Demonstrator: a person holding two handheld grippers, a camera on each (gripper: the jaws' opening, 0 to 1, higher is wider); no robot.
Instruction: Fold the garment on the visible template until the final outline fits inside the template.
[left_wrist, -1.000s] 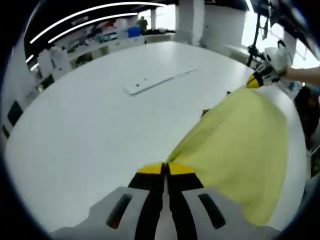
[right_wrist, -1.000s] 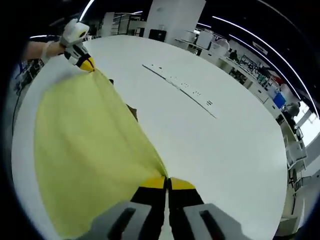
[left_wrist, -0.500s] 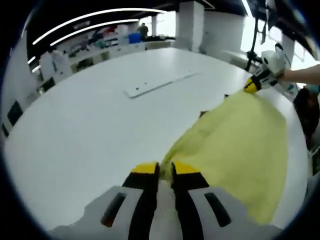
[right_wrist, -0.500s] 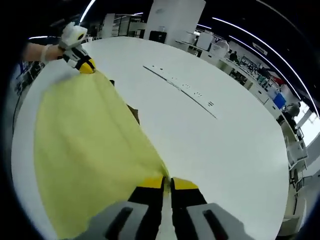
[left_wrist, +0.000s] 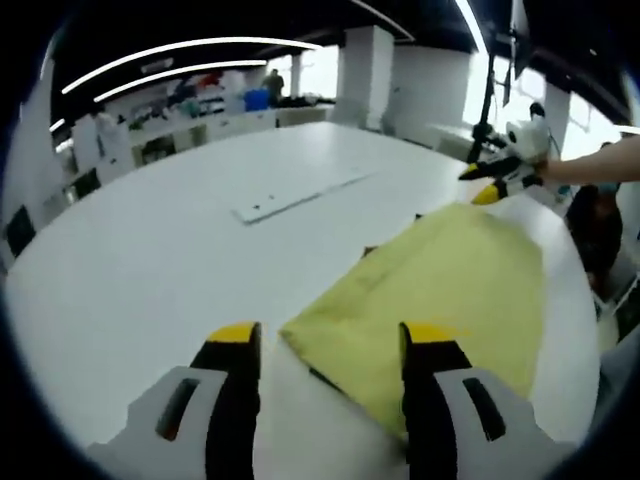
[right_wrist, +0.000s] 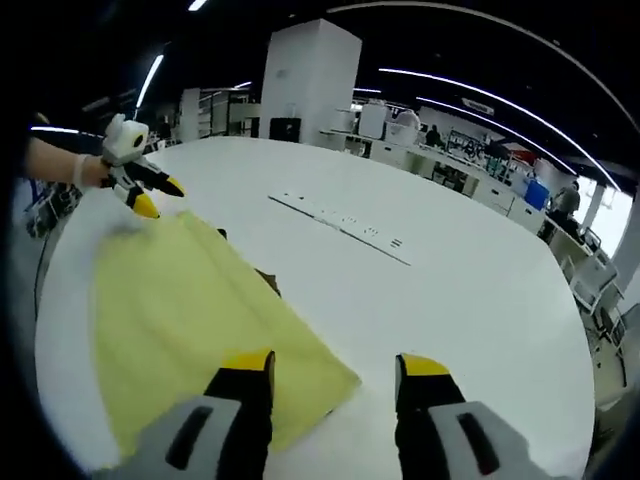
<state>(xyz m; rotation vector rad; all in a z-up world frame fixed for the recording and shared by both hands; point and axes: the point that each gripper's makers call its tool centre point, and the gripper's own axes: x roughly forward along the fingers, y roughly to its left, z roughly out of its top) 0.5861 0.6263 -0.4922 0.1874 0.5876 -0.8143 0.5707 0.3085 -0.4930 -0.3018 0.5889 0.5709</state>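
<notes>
Both grippers have just let go. The left gripper (left_wrist: 330, 345) shows its jaws spread wide, where half a second ago they were nearly pressed together on the fabric's corner; the right gripper (right_wrist: 335, 372) has its jaws spread the same way. The yellow garment (left_wrist: 440, 290) now lies flat on the counter (left_wrist: 150, 260) instead of hanging stretched between the two grippers, with its near corner between the left jaws and touching neither. In the right gripper view the garment (right_wrist: 190, 310) spreads out to the left, its corner lying between those jaws.

This looks like a fold just laid down and released. A dark edge peeks out along the garment's far side, perhaps the template, though too little shows to judge the fit.

The counter is broad, white and round-edged, with a long white strip (left_wrist: 295, 195) lying well apart from the garment. Beyond it is an open workroom with benches, a white pillar (right_wrist: 305, 80) and ceiling light strips.
</notes>
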